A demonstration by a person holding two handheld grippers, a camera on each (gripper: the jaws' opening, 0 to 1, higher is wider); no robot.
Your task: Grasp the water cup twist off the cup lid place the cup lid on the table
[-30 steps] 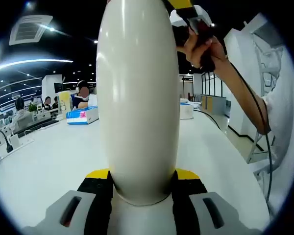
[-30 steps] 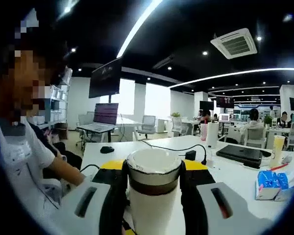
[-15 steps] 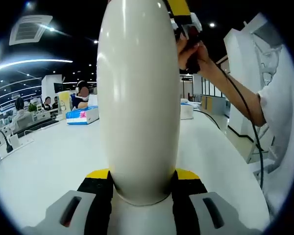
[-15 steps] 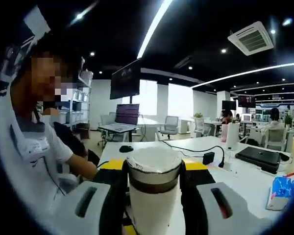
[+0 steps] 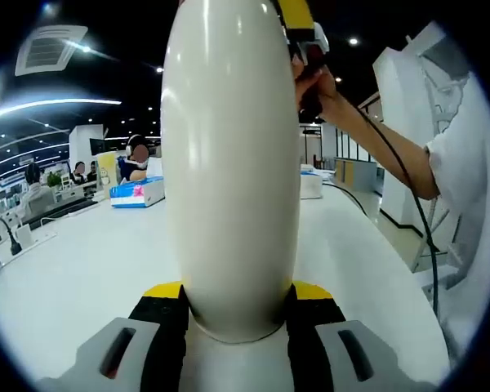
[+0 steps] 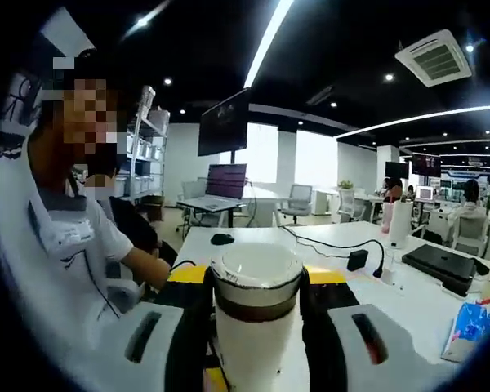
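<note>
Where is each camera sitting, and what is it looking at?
Left gripper view: rides on the left gripper, looking along its jaws at the white water cup clamped between them; the person's hand and forearm show at upper right, over the white table.
Right gripper view: rides on the right gripper, looking at the cup lid between its jaws; the person's torso and arm show at left.
Shared: the same cup, gripped at both ends, and the table.

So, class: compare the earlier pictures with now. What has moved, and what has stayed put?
The right gripper, shut on the lid, has turned: the room behind it slid right in its view. In the left gripper view, the hand shifted left. The left gripper stays clamped on the cup.
</note>
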